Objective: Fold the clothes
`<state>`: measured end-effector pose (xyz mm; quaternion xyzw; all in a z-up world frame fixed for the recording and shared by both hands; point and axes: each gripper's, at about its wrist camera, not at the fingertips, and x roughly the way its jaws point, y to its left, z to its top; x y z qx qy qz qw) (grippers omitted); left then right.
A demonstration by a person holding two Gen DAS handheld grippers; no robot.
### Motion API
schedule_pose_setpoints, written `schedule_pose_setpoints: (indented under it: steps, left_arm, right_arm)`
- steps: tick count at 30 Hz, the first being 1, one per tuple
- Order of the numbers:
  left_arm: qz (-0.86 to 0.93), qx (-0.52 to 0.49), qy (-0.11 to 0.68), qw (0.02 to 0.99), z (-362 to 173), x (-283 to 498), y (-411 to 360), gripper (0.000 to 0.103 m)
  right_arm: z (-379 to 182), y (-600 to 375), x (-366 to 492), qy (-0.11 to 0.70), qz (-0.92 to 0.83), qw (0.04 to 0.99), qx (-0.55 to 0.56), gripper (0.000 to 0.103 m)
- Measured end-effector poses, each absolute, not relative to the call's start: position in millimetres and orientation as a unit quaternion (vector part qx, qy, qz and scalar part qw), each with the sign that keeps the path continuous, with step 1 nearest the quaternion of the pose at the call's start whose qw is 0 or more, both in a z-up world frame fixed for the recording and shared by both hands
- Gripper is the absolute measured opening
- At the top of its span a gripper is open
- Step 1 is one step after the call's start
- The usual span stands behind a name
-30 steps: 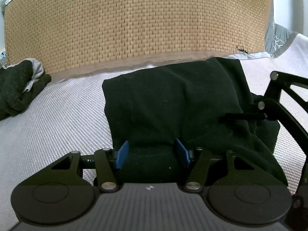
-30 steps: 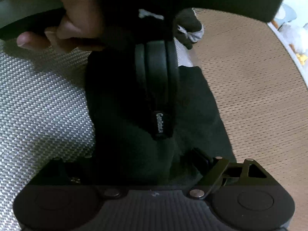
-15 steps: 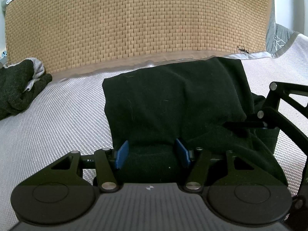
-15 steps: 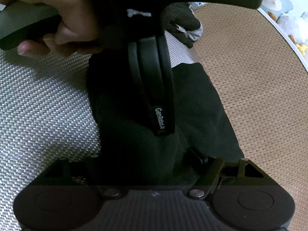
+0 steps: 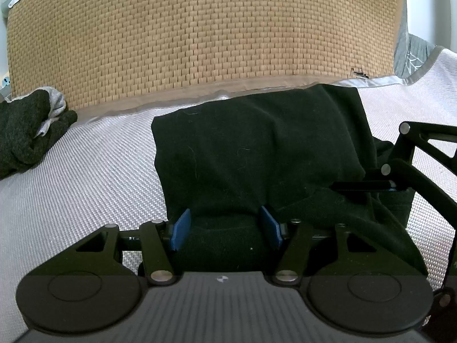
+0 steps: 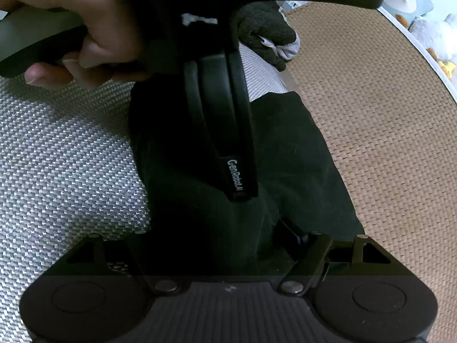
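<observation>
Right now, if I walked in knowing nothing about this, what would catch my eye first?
A black garment lies folded on a silvery woven sheet, its near edge bunched between the blue-padded jaws of the left gripper. Behind it lies a tan woven mat, and a dark crumpled cloth sits far left. From the right wrist view, a bare hand grips the other tool's handle above the garment.

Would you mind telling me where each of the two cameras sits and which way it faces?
Left wrist: on the left gripper, looking down along its blue pads at the folded black garment and the woven mat beyond; the right gripper reaches in from the right.
Right wrist: on the right gripper, looking across the garment; a hand gripping the left gripper's handle fills the top.
Shared: the garment, the mat, the dark bundle.
</observation>
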<state>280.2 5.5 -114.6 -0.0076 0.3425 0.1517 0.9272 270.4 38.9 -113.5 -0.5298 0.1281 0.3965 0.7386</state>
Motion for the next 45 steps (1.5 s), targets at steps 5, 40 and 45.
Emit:
schedule_pose_setpoints:
  steps: [5, 40, 45]
  left_arm:
    - [0.158, -0.004, 0.347, 0.924, -113, 282, 4, 0.058]
    - [0.157, -0.003, 0.346, 0.925, -113, 279, 6, 0.058]
    - [0.158, -0.002, 0.345, 0.925, -114, 279, 5, 0.058]
  right_arm:
    - [-118, 29, 263, 0.130, 0.399, 0.740, -0.526, 0.077]
    - [-135, -10, 220, 0.138, 0.398, 0.757, -0.500, 0.077]
    - [-133, -7, 225, 0.138, 0.397, 0.758, -0.500, 0.077]
